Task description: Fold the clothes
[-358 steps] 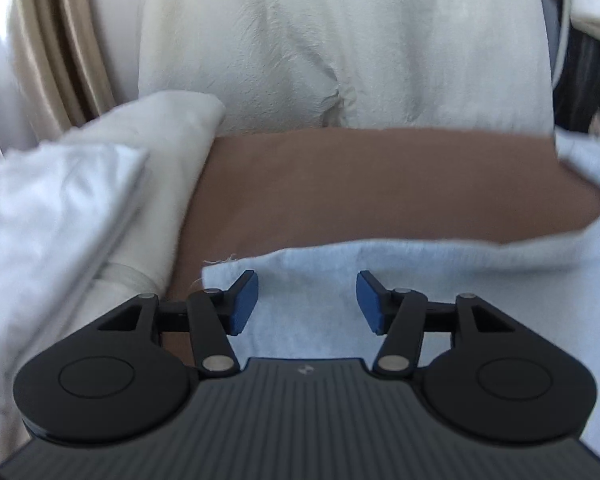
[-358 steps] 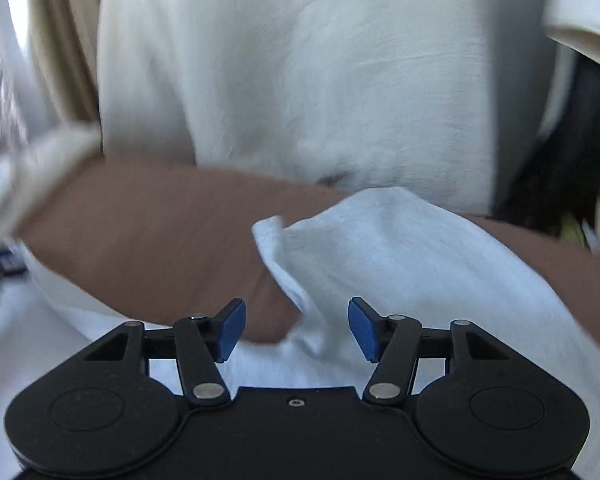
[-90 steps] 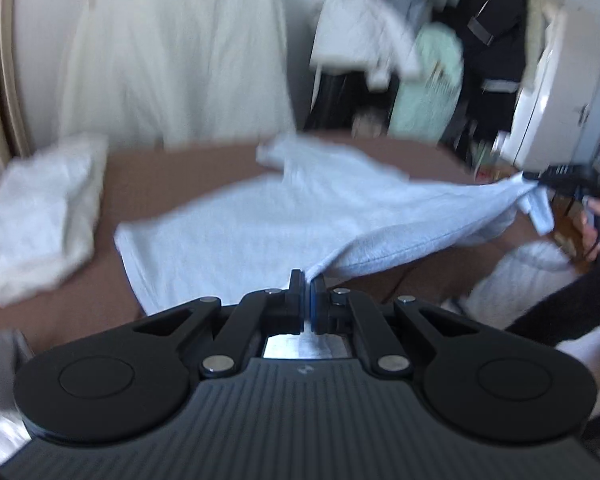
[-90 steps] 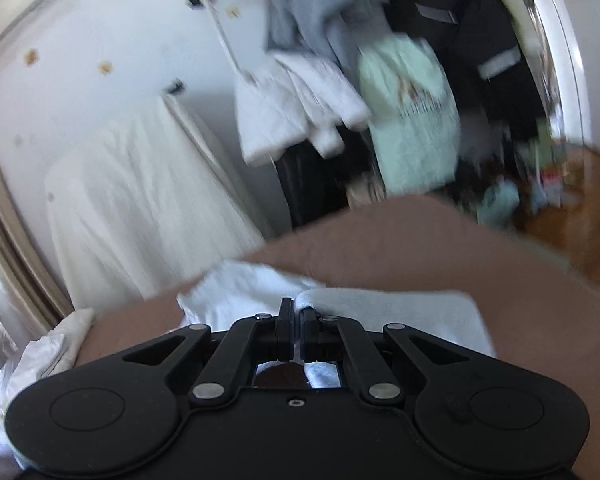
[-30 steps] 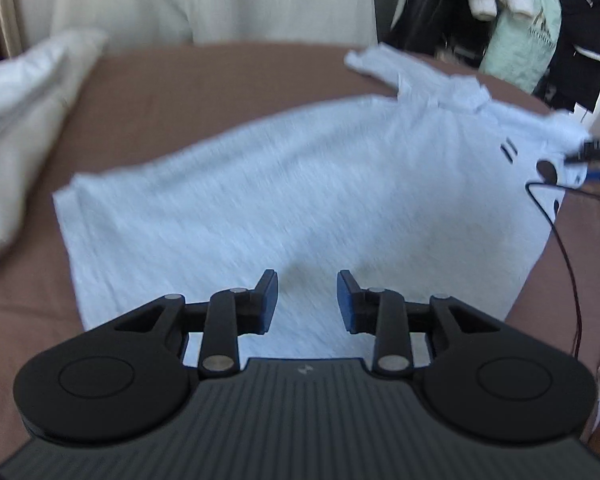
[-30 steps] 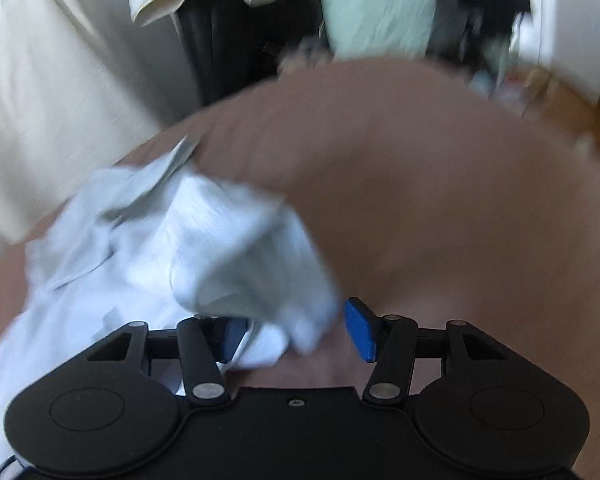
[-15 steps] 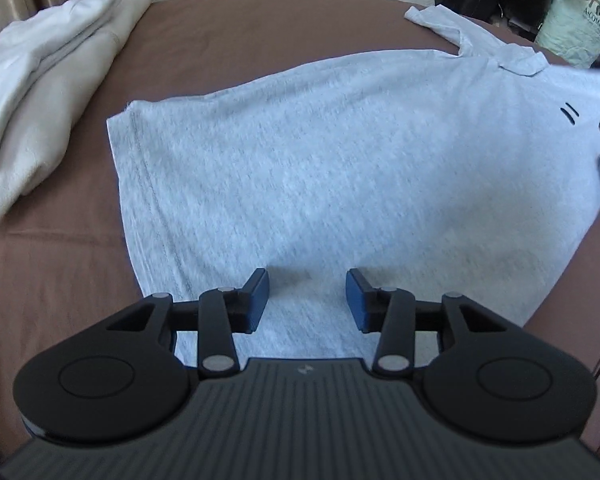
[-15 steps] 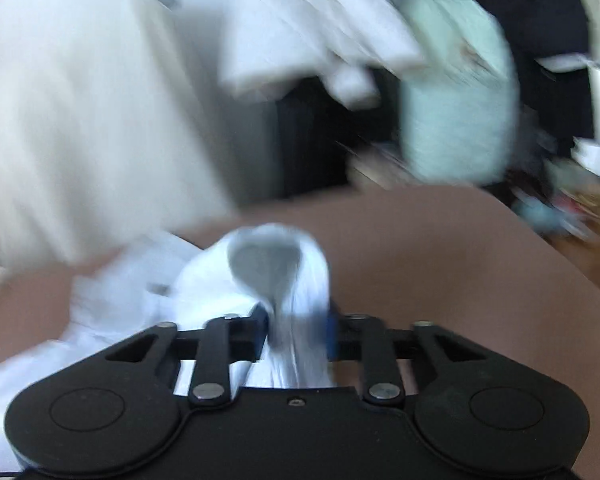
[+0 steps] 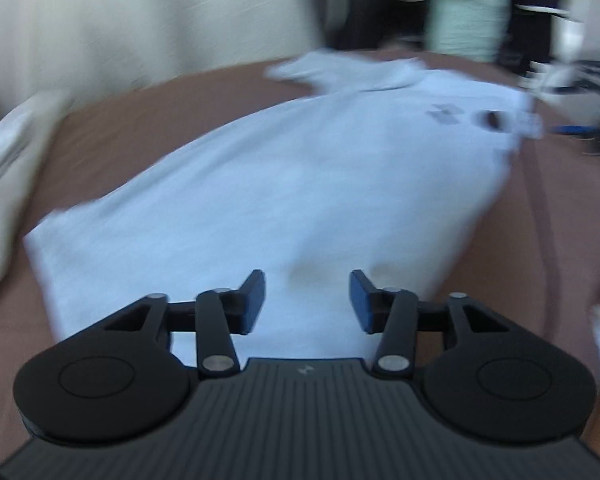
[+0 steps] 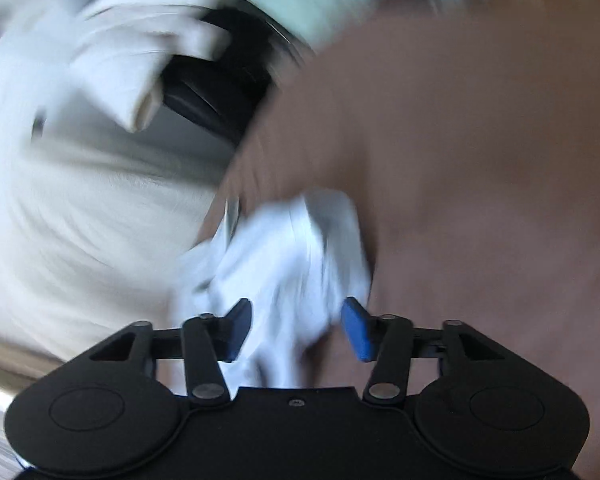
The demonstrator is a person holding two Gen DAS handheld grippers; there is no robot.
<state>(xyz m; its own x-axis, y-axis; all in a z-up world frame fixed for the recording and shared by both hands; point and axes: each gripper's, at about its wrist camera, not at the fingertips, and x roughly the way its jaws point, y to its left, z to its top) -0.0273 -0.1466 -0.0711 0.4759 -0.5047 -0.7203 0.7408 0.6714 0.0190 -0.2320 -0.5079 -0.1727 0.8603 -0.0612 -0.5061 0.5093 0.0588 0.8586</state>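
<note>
Now the shirt (image 9: 284,184) lies flat on the brown bed (image 9: 148,120); left gripper (image 9: 307,300) spread wide over its hem, right gripper (image 10: 296,326) released around a bunched sleeve (image 10: 300,248).

T-shirt (image 9: 300,184) flat on bed (image 9: 148,120); folded pile (image 9: 0,184) left; hanging clothes (image 9: 464,4) behind

shirt (image 9: 284,184): 1 | grippers: 2 — left gripper (image 9: 307,300), right gripper (image 10: 296,328) | white pile (image 9: 0,184): probably 1
</note>
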